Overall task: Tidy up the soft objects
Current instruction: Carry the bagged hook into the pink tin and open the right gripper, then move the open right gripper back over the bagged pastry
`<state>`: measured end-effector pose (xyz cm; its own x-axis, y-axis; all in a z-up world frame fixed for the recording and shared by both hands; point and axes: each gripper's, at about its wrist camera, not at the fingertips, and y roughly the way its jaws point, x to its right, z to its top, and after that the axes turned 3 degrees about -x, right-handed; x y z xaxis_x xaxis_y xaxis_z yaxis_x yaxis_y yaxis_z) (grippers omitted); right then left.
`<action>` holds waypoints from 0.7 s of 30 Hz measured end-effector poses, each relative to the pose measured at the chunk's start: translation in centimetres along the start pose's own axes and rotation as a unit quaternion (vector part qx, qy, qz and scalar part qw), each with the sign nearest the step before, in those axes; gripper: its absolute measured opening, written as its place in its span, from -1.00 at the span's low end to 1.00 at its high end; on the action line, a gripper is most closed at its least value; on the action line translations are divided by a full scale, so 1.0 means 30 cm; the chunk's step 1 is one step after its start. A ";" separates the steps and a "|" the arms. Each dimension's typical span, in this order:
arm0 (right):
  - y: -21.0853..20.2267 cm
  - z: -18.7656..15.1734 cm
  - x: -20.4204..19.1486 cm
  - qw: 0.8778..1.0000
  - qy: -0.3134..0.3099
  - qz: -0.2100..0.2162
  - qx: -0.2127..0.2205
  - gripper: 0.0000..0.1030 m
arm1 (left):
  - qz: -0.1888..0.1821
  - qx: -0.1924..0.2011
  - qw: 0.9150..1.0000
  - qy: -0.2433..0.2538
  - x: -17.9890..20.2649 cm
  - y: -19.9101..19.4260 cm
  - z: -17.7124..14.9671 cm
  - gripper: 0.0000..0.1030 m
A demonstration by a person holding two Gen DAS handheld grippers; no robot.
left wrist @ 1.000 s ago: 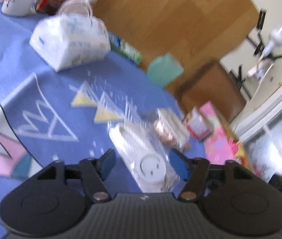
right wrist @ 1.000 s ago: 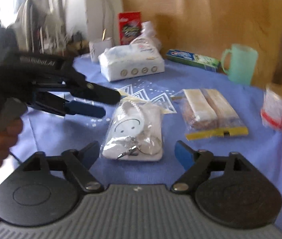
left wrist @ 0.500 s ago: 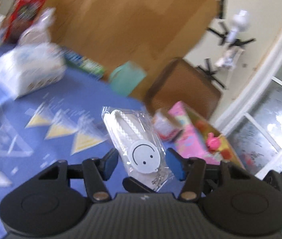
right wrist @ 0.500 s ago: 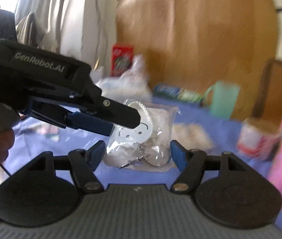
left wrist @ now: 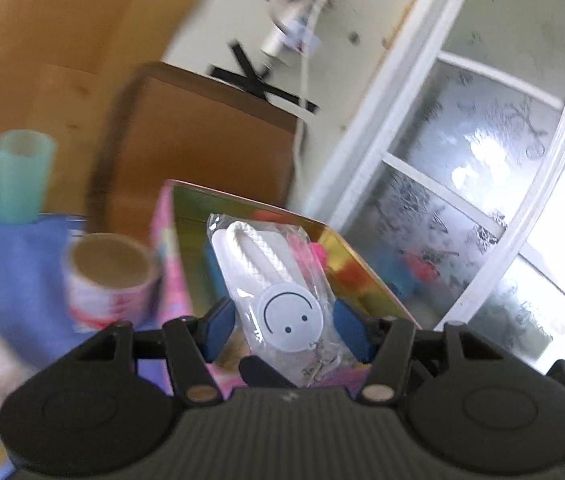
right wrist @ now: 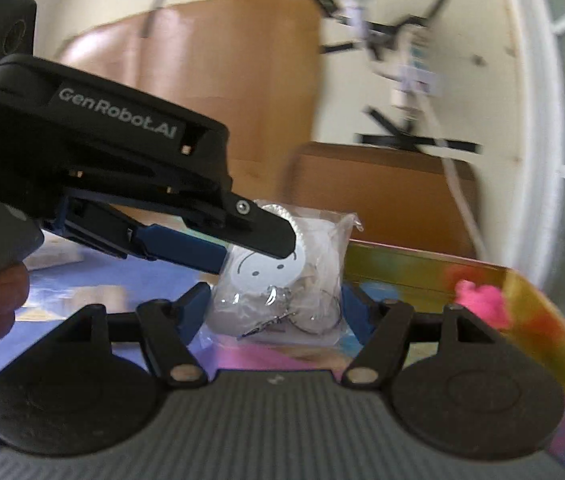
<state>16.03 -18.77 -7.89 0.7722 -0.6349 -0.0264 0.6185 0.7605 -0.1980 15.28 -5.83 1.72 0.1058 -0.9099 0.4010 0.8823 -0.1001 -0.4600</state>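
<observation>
A clear plastic packet (left wrist: 272, 280) holds a white soft keychain with a smiley face and a metal ring; it also shows in the right wrist view (right wrist: 282, 276). My left gripper (left wrist: 284, 326) and my right gripper (right wrist: 272, 308) are both shut on the packet's sides and hold it in the air. The packet hangs over the near edge of a pink box (left wrist: 278, 210) with a shiny gold inside, which holds pink, red and blue soft toys (right wrist: 478, 300). The box rim also shows in the right wrist view (right wrist: 422, 256).
A tape roll (left wrist: 110, 276) stands on the blue tablecloth (left wrist: 10, 264) left of the box. A teal mug (left wrist: 16, 174) stands further back. A wooden chair back (left wrist: 198, 148) is behind the box. A window (left wrist: 482, 200) is on the right.
Both grippers closed on the packet, lifted it off the blue cloth and carried it right, to over the pink box.
</observation>
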 end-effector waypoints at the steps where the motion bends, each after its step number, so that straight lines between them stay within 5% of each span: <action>1: 0.006 -0.004 0.028 1.000 0.003 -0.012 -0.004 0.41 | -0.004 -0.007 1.000 0.003 0.013 0.041 0.007 0.07; 5: 0.110 -0.025 0.116 0.994 -0.041 -0.095 -0.046 0.42 | 0.014 -0.034 0.999 0.035 0.049 0.181 0.011 0.14; 7: 0.131 -0.039 0.166 0.991 -0.041 -0.125 -0.038 0.74 | 0.036 -0.034 0.998 0.046 0.053 0.201 -0.002 0.14; 10: 0.132 -0.033 0.207 0.986 -0.013 -0.161 -0.032 0.63 | 0.034 -0.030 0.998 0.038 0.036 0.183 -0.014 0.14; 14: 0.111 -0.029 0.215 0.990 0.029 -0.138 -0.025 0.36 | 0.048 -0.026 0.998 0.042 0.035 0.149 -0.012 0.14; 21: 0.006 -0.036 0.139 0.992 0.058 -0.115 -0.002 0.36 | 0.085 -0.021 0.994 0.072 0.043 0.051 -0.042 0.14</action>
<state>19.19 -21.42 -9.10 0.5884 -0.8032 -0.0926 0.7758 0.5931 -0.2153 16.19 -7.65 0.54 0.1816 -0.9632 0.1980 0.8370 0.0457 -0.5453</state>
